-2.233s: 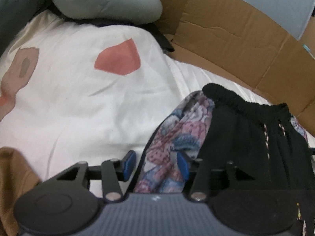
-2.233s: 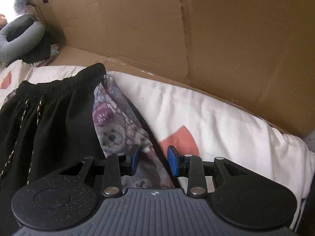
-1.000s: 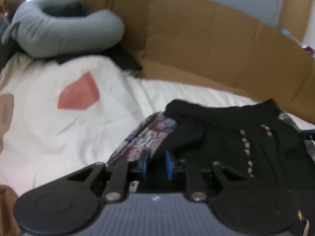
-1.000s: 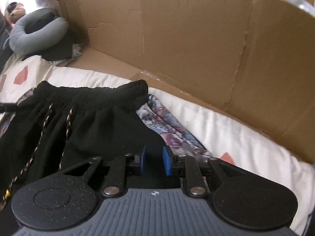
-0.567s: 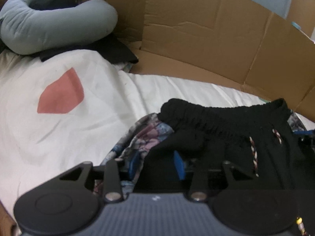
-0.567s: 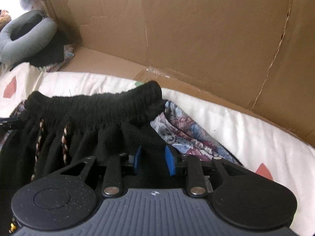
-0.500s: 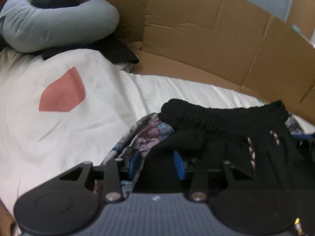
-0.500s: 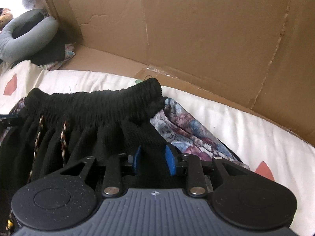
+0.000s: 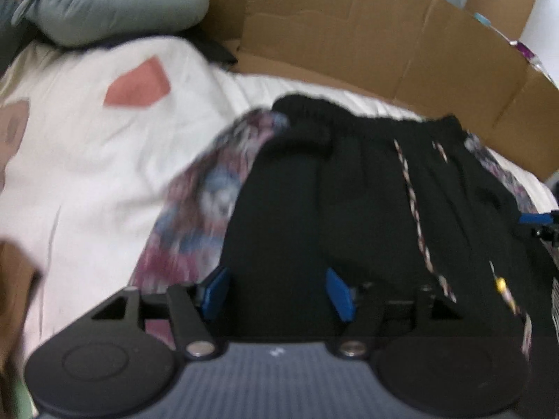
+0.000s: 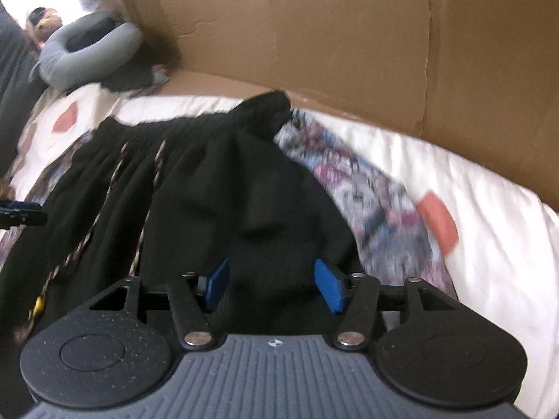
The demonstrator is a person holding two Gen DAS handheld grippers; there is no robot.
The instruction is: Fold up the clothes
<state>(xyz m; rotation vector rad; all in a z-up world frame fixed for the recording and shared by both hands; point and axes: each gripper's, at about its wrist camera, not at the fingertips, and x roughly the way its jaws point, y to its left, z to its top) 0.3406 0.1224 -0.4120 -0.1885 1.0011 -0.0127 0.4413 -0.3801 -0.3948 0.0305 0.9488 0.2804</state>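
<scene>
A white bedsheet (image 9: 115,160) printed with coral patches is spread as the working surface, and a brown cardboard wall (image 10: 349,42) is stood along its far edge, from ten to two o'clock in both views. A grey U-shaped pillow (image 9: 111,10) is laid at eleven o'clock in the left wrist view, with dark cloth tucked under it. No brand, label or legible writing can be made out; a small white mark on each gripper body is too small to be read.

The black shorts (image 9: 367,202), with an elastic waistband and a striped drawcord (image 9: 412,202), are spread on a floral patterned cloth (image 9: 209,192) at the middle of the sheet, the waistband turned toward twelve o'clock.

The left gripper (image 9: 277,288) is held low over the shorts' left side; its jaws are opening, black fabric is seen between the blue pads (image 9: 337,293), and no pressure on it is shown. The right gripper (image 10: 272,281) is held over the shorts' right side; its jaws are likewise opening, with a raised fold of black fabric between them, apparently released.

Only the left wrist view shows a pale wall and small objects atop the cardboard at two o'clock, and the right gripper's tip at three. Only the right wrist view shows a soft toy (image 10: 42,22) behind the pillow at ten o'clock, and the left gripper's tip at nine. Both views are blurred.
</scene>
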